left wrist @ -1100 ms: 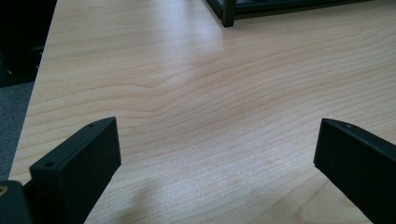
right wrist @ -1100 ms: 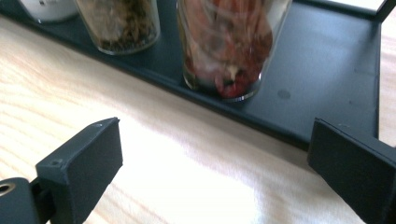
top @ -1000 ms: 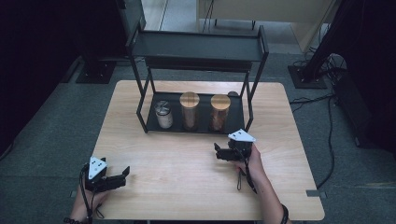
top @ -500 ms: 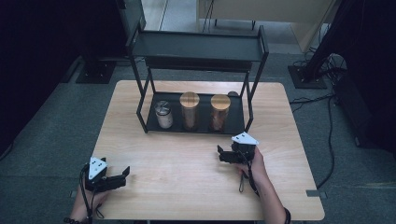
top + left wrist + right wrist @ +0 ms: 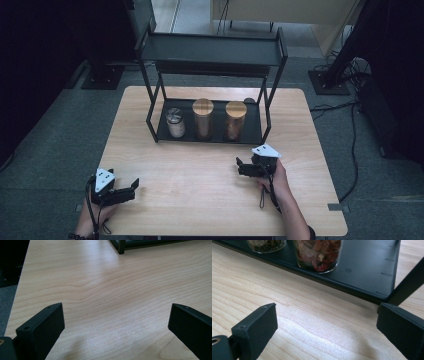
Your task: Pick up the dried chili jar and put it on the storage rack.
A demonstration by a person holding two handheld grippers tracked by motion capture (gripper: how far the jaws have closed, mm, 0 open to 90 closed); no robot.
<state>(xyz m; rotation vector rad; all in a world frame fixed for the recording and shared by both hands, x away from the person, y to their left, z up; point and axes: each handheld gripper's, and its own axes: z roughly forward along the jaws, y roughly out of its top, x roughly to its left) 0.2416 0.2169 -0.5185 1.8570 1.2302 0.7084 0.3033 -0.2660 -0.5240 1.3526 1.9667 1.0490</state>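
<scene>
Wooden desk point(image 5: 200, 185) carries a black rack point(image 5: 210, 55) with three jars point(image 5: 203, 117) standing on its lower tray; your left gripper point(image 5: 116, 192) and right gripper point(image 5: 250, 169) have jaws apart and empty, nothing grasped yet

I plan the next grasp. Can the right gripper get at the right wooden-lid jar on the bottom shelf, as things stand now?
Probably yes. The right gripper is open and empty, on bare table just in front of the rack. The jar stands at the open front; only the right front leg is close beside it.
</scene>
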